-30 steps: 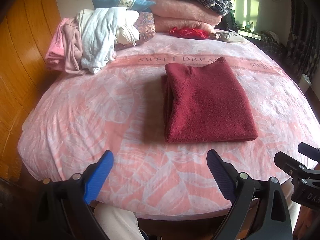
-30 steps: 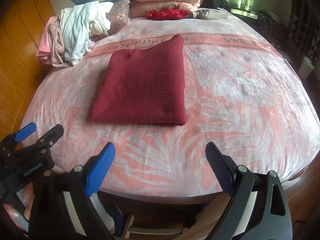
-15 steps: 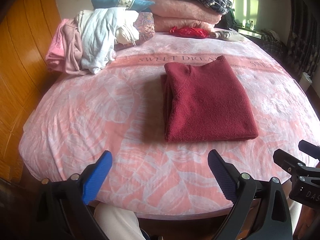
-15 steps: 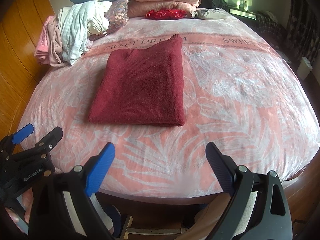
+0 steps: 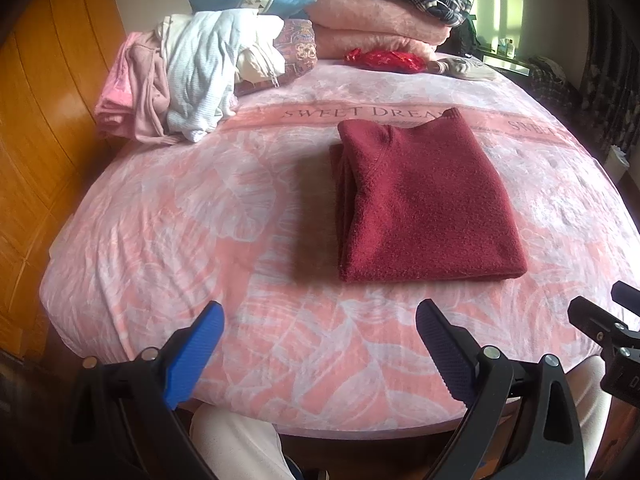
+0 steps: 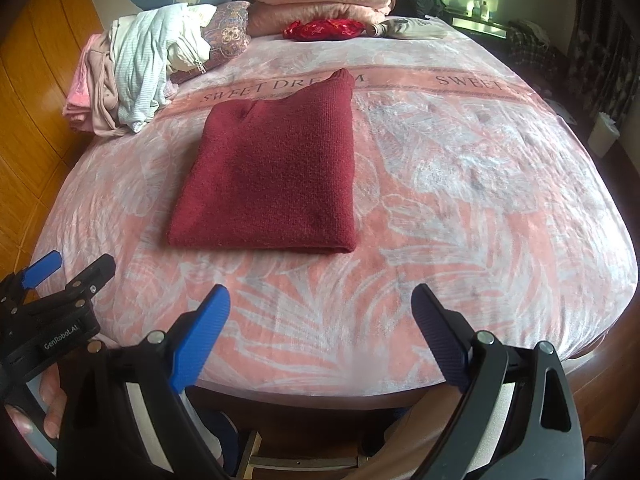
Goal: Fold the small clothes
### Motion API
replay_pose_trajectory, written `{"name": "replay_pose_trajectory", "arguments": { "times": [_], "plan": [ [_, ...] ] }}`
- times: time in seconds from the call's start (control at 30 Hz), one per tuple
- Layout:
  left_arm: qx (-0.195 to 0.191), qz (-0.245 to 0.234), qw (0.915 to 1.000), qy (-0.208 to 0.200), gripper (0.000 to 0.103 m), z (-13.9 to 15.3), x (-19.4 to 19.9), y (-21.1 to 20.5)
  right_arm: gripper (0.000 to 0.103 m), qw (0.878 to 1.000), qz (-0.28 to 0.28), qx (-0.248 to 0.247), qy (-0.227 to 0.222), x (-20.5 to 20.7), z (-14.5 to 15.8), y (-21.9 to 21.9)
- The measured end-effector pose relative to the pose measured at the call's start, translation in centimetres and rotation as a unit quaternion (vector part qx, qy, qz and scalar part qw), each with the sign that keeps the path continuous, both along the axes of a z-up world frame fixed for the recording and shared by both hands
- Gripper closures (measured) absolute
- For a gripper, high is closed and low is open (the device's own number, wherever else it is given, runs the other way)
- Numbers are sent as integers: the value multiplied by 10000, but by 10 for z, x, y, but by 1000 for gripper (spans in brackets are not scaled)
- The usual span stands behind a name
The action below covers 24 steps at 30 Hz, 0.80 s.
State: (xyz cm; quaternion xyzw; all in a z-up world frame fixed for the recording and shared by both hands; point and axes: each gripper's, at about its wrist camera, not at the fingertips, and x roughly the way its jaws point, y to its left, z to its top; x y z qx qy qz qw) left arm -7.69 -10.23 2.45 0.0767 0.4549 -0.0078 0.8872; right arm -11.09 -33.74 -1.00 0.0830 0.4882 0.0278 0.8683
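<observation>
We count one folded dark-red knit sweater [image 5: 424, 204] on pink leaf-print bedspread [image 5: 200, 216], two grippers, left gripper [image 5: 318, 324] and right gripper [image 6: 320, 312] both spread open, empty, sweater well ahead of both.

Daylight entered from a window [image 5: 500, 4] at the far right. The folded sweater [image 5: 424, 204] cast a soft shadow leftward. Fisheye edges curved and darkened.
</observation>
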Motion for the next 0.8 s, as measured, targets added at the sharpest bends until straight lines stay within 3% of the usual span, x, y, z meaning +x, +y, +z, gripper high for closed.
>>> {"name": "replay_pose_trajectory", "arguments": {
  "times": [0.8],
  "plan": [
    [-62,5,10000,11,6,4,3,2,12,9999,140,-15,6,4,2,-5]
  ]
}}
